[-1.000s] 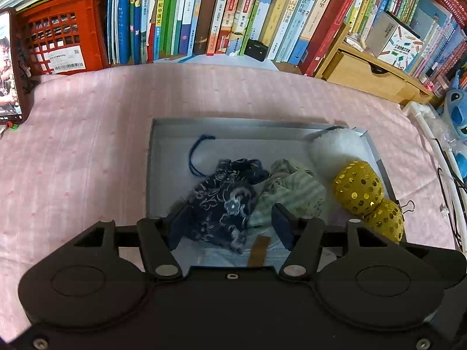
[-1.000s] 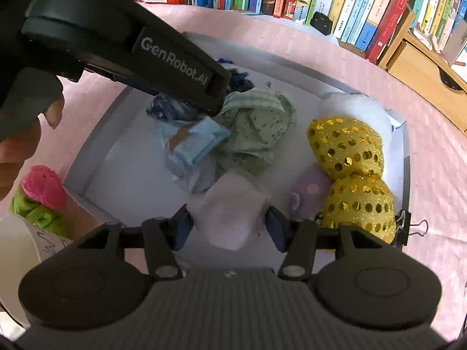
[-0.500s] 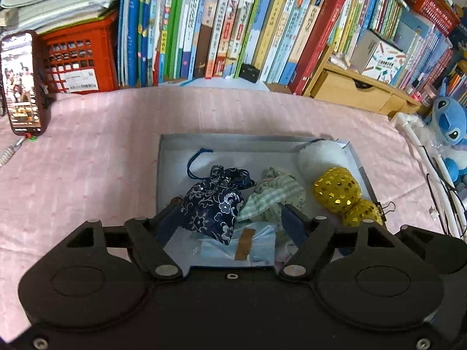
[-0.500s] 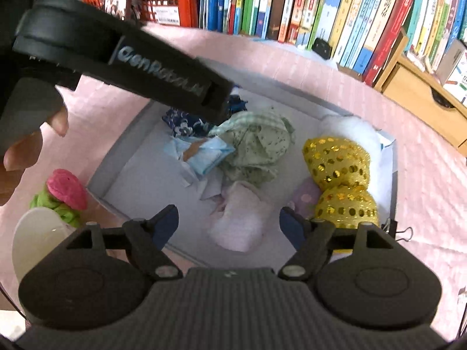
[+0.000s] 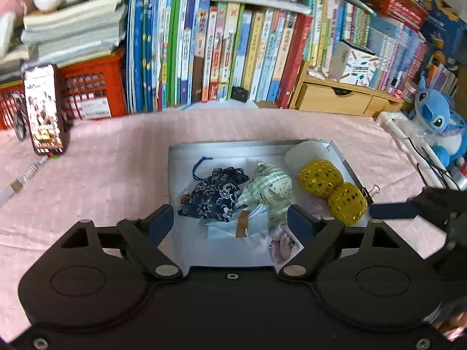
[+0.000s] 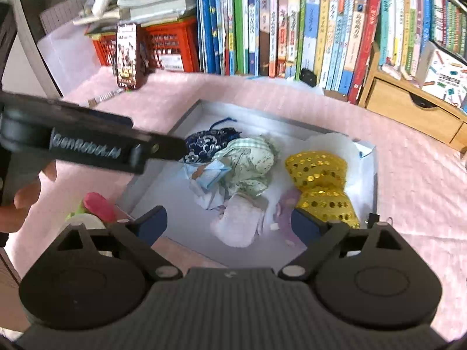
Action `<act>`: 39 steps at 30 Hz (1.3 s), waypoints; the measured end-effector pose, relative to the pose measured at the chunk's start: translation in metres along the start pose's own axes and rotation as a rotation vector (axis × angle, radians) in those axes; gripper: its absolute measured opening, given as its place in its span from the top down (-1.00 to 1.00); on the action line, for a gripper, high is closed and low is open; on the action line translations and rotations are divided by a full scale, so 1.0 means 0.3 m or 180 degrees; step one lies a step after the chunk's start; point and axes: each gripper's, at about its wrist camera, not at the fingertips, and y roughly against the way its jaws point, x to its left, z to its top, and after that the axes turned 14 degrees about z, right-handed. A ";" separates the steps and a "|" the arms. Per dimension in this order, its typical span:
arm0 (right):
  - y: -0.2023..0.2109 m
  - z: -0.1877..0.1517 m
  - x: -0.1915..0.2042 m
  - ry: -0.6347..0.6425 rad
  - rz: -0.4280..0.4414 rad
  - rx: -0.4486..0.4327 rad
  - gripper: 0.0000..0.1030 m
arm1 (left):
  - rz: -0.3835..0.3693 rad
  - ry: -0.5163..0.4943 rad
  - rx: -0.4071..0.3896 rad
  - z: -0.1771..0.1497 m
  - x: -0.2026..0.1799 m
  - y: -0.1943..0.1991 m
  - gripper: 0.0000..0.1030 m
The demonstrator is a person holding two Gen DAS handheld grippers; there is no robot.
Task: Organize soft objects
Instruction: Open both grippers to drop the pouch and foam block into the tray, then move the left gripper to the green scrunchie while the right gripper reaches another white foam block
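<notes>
Both tools hang spread wide and empty, jaws just opened, above a shallow grey tray (image 5: 347, 165) on the pink-clothed worktop (image 5: 102, 175): the left tool (image 5: 232, 221) over a navy floral drawstring pouch (image 5: 214, 198), the right tool (image 6: 229, 223) over a pale pink cloth (image 6: 238, 224). Beside them in the tray, a gold sequinned bow (image 6: 322, 183) lies lengthwise toward the bookshelf. "GenRobot.AI" (blurred) marks the left tool's side in the right view.
</notes>
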 end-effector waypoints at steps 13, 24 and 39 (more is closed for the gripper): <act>0.234 -0.107 -0.023 -0.0026 0.0053 -0.0607 -0.94 | -0.0175 -0.0068 -0.0449 -0.150 0.024 0.185 -0.70; 0.333 -0.241 0.025 0.0100 0.0041 -0.0957 -0.98 | -0.0252 0.0084 -0.0791 -0.317 0.066 0.298 -0.73; 0.369 -0.503 0.003 0.0150 -0.0337 -0.1061 -1.00 | 0.0004 0.0106 -0.0940 -0.627 0.135 0.358 -0.80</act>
